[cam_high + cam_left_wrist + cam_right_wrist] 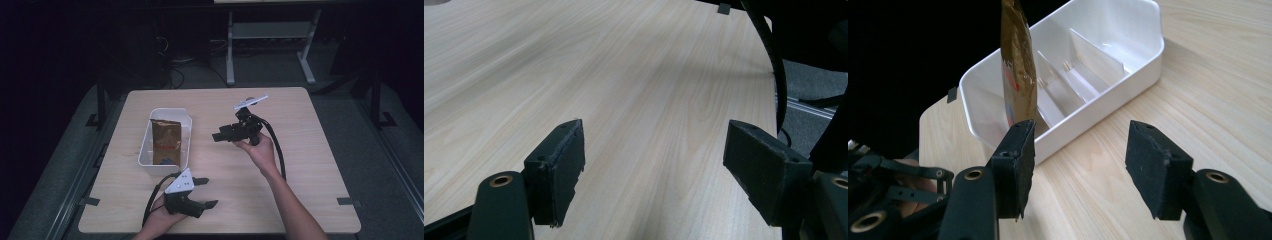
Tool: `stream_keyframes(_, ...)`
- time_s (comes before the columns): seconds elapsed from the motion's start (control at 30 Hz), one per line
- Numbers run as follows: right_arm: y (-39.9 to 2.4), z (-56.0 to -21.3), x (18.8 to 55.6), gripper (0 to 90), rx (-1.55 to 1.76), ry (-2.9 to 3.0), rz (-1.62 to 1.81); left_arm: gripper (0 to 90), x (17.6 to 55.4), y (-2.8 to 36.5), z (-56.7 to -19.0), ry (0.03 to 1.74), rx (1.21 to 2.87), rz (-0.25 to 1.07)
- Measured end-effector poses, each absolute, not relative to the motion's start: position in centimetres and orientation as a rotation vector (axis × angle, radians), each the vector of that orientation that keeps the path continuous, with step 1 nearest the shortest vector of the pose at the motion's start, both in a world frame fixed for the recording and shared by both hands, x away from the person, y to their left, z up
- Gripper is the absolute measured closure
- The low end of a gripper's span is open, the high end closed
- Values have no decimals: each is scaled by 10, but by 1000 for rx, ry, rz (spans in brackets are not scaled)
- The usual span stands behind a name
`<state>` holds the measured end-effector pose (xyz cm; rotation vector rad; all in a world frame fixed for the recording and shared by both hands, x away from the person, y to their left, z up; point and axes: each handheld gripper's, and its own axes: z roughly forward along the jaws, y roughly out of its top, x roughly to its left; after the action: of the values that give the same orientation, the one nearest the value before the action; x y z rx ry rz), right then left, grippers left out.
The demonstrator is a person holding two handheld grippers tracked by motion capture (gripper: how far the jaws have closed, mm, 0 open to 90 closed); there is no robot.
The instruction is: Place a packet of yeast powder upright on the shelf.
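white bin is sitting on the wooden table, left of centre in the high view, long axis running away from the person. w/ clear dividers inside, seen in the right gripper view, splitting it into compartments. gold-brown pouch is standing in the bin, leaning a bit, top edge up above the rim; in the right gripper view it's sitting in the compartment at the bin's left end in that view, nearest the left gripper. blue/red print low on the pouch, too small to read.

right gripper is hovering above the table just right of the bin, held in the person's right hand, jaws pointing toward the bin. jaws are standing spread apart w/ nothing between them; in its own view only bare table and the bin's wall are showing through the gap. not touching bin or pouch. cable is trailing back along the forearm.

left gripper is resting low near the table's front edge, below the bin, in the left hand, pointing to the right across the table. jaws spread wide too, empty; its own view is looking over bare wood grain w/ a black cable curving at the far right. well apart from the bin and from the right gripper.
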<state>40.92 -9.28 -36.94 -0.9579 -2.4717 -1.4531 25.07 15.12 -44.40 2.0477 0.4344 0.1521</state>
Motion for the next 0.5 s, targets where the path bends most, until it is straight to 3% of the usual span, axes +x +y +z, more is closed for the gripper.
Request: stream_keyframes(0.5,-121,-372,399,436,-1009,-2478,-1441,239,251,149,-446,439,2051,145)
